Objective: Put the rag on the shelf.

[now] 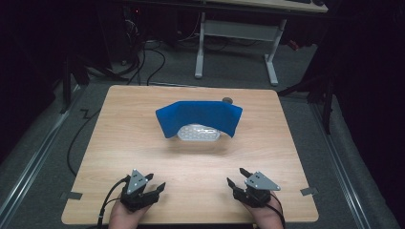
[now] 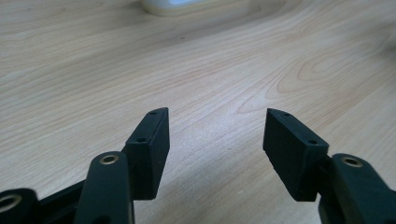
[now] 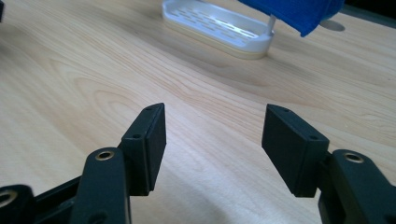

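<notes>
The blue cloth (image 1: 198, 117) hangs draped over a white slotted tray (image 1: 198, 133) at the middle of the desk (image 1: 119, 143), a little toward its far edge, and its long axis runs left to right across the desk, with one end drooping at the left and the other folding down at the right. The tray under it lies along the same line; in the right gripper view its slotted floor (image 3: 219, 25) is plain to see, with a corner of the cloth (image 3: 299, 11) overhanging its far end. A small dark round thing (image 1: 228, 100) sits just behind the cloth, too small to tell what it is. From there the desk runs bare back to the near edge, where both tongs rest well apart from the cloth: the left tongs (image 1: 155, 183) at the near left, the right tongs (image 1: 235, 177) at the near right, each pointing forward and slightly inward toward the cloth. Both stand wide open and hold nothing; bare wood shows between the jaws in each gripper view. The cloth lies straight ahead and between them, about equally far from either, so I judge each hand would fall naturally to its own end of the cloth.
</notes>
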The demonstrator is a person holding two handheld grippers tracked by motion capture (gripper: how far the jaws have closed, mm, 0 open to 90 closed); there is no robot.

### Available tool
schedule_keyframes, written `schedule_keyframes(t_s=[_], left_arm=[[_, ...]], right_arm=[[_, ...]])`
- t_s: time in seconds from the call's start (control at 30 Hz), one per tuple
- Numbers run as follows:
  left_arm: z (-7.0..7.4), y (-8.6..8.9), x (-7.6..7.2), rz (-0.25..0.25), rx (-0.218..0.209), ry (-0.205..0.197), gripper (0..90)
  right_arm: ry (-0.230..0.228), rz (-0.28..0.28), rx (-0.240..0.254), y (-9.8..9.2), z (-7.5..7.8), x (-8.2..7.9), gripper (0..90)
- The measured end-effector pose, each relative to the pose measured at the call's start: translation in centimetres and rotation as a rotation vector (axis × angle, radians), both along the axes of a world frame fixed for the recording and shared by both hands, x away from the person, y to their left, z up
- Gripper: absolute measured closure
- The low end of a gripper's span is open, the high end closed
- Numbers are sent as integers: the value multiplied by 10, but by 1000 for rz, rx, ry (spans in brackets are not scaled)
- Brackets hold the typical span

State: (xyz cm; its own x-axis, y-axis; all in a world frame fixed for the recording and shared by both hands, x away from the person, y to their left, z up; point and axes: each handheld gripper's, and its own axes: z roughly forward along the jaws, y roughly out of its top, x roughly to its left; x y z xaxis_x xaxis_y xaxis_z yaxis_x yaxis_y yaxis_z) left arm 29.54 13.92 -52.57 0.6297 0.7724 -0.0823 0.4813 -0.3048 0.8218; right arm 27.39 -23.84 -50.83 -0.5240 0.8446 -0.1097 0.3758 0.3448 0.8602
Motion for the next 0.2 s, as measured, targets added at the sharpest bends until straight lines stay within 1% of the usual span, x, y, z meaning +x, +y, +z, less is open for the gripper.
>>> schedule_keyframes(t_s=[0.03,0.07,0.1,0.2], left_arm=[[-1,-1,2,-1,-14,13,417],[-1,-2,2,-1,-21,21,417],[-2,-3,2,-2,-18,20,417],[-2,-3,0,2,2,4,409]], right_arm=[[16,-9,-3,0,-1,3,399],[31,-13,9,0,-2,7,398],[36,-15,17,-1,-2,9,398],[28,-7,17,-3,-4,9,400]])
